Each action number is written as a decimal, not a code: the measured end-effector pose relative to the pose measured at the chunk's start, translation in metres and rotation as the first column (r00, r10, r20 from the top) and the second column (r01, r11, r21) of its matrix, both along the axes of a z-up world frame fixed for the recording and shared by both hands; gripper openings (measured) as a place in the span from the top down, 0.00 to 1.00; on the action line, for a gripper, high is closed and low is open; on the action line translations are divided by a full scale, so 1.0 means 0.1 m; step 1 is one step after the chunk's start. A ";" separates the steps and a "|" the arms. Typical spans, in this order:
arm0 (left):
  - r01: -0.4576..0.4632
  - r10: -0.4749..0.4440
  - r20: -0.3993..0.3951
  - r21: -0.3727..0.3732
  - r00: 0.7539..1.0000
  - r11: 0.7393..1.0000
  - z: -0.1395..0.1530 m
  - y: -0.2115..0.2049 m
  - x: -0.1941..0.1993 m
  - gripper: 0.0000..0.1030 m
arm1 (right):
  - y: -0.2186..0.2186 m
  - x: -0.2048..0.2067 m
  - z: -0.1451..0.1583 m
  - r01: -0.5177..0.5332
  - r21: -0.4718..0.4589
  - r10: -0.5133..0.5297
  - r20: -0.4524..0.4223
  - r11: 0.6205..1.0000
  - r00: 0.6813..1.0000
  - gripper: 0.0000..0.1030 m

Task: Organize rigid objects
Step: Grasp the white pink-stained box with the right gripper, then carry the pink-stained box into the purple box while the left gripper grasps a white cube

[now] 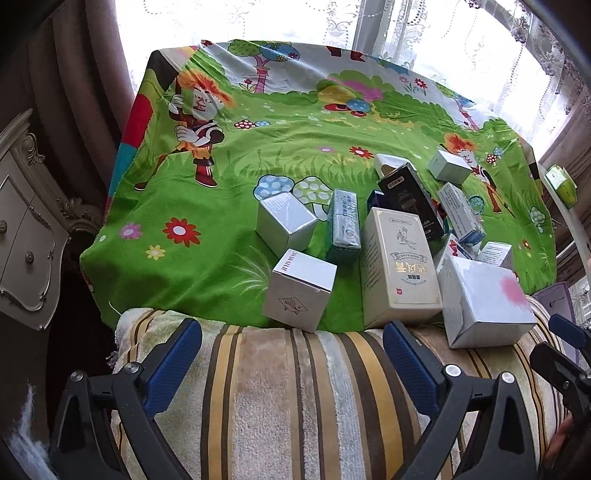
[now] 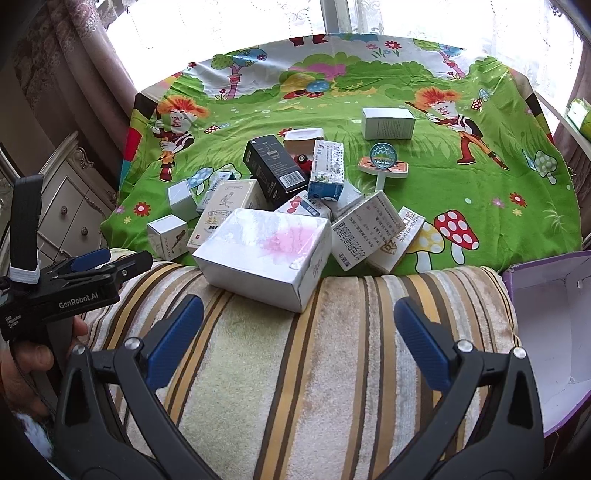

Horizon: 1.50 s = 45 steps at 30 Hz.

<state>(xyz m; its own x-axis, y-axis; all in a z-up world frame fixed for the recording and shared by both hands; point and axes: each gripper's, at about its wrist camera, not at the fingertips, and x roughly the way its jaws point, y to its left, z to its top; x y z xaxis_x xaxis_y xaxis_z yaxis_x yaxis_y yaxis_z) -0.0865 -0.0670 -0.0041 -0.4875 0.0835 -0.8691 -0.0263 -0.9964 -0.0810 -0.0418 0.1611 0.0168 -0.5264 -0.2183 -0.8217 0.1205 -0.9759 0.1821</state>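
Both hand-held grippers, left (image 1: 291, 363) and right (image 2: 299, 338), jaws apart, empty. Start with big white box (image 2: 264, 254) at frame centre; grip across short sides, lift straight, avoid leaning boxes (image 2: 364, 230) behind.

In front of me a bright green cartoon-printed cloth (image 1: 207, 236) with mushrooms, flowers and orange-haired figures covers the table, hanging over its left edge. Along the near edge lies a plush towel striped in cream, yellow and brown (image 2: 295, 350), overlapping the cloth. Beyond the far edge I see white lace curtains (image 1: 258, 18) against a bright window, with a brownish heavy drape (image 1: 74, 92) at the left. Off the left edge stands a cream carved cabinet with round knobs (image 1: 26, 236).
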 end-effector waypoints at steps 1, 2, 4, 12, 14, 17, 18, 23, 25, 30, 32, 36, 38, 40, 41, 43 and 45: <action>0.005 -0.005 0.012 -0.010 1.000 1.000 -0.03 0.00 -0.05 0.05 | -0.03 -0.03 -0.01 0.011 0.000 -0.011 0.004 1.000 1.000 0.00; 0.009 -0.009 0.021 -0.020 1.000 1.000 -0.06 0.00 -0.11 0.08 | -0.06 -0.06 -0.02 0.023 0.000 -0.023 0.009 1.000 1.000 0.00; 0.023 -0.022 0.037 -0.032 0.999 0.999 -0.12 0.02 -0.19 0.11 | -0.13 -0.12 -0.04 0.018 0.003 -0.018 0.030 1.000 0.999 0.00; 0.079 -0.075 0.062 -0.068 0.995 0.995 -0.23 0.12 -0.29 0.28 | -0.37 -0.24 -0.05 0.017 0.073 -0.020 0.031 0.997 0.999 0.00; 0.087 -0.082 0.068 -0.073 0.994 0.994 -0.25 0.14 -0.30 0.35 | -0.42 -0.26 -0.05 0.020 0.089 -0.023 0.028 0.996 0.999 0.00; 0.094 -0.088 0.079 -0.069 0.993 0.993 -0.29 0.15 -0.31 0.50 | -0.48 -0.33 -0.07 0.034 0.133 -0.038 0.028 0.991 0.999 0.00; 0.091 -0.085 0.080 -0.068 0.993 0.994 -0.31 0.15 -0.31 0.54 | -0.50 -0.35 -0.08 0.039 0.142 -0.043 0.030 0.989 0.999 0.00; 0.090 -0.086 0.061 -0.065 0.994 0.994 -0.31 0.15 -0.28 0.56 | -0.56 -0.48 -0.15 0.053 0.192 -0.062 0.038 0.980 0.997 0.00; 0.088 -0.085 0.048 -0.062 0.995 0.994 -0.29 0.14 -0.26 0.56 | -0.59 -0.50 -0.19 0.043 0.202 -0.053 0.049 0.978 0.997 0.00; 0.060 -0.060 -0.001 -0.049 0.998 0.997 -0.20 0.10 -0.18 0.56 | -0.55 -0.51 -0.24 0.034 0.192 -0.047 0.067 0.981 0.997 0.02; 0.041 -0.043 -0.028 -0.054 0.999 0.998 -0.14 0.08 -0.14 0.56 | -0.54 -0.47 -0.21 0.029 0.197 -0.041 0.056 0.980 0.998 0.04; 0.005 -0.010 -0.079 -0.056 0.997 0.998 0.01 0.08 -0.02 0.56 | -0.53 -0.36 -0.12 0.014 0.187 -0.016 0.006 0.982 1.000 0.04; -0.005 0.001 -0.098 -0.036 0.995 0.999 0.08 0.10 0.04 0.56 | -0.49 -0.29 -0.05 0.012 0.171 -0.007 -0.029 0.985 1.000 0.05; -0.012 0.009 -0.115 -0.019 0.993 1.000 0.14 0.14 0.12 0.56 | -0.44 -0.22 0.02 0.006 0.161 0.004 -0.062 0.987 0.998 0.05; -0.012 0.011 -0.121 -0.005 0.993 1.000 0.16 0.16 0.15 0.56 | -0.41 -0.19 0.05 0.007 0.157 0.004 -0.075 0.988 0.997 0.05; -0.004 0.007 -0.133 0.021 0.991 1.000 0.20 0.25 0.24 0.56 | -0.30 -0.11 0.09 0.020 0.142 -0.005 -0.101 0.990 0.995 0.05; 0.012 -0.006 -0.149 0.042 0.989 0.999 0.26 0.36 0.32 0.56 | -0.16 -0.03 0.12 0.036 0.128 -0.021 -0.115 0.991 0.993 0.05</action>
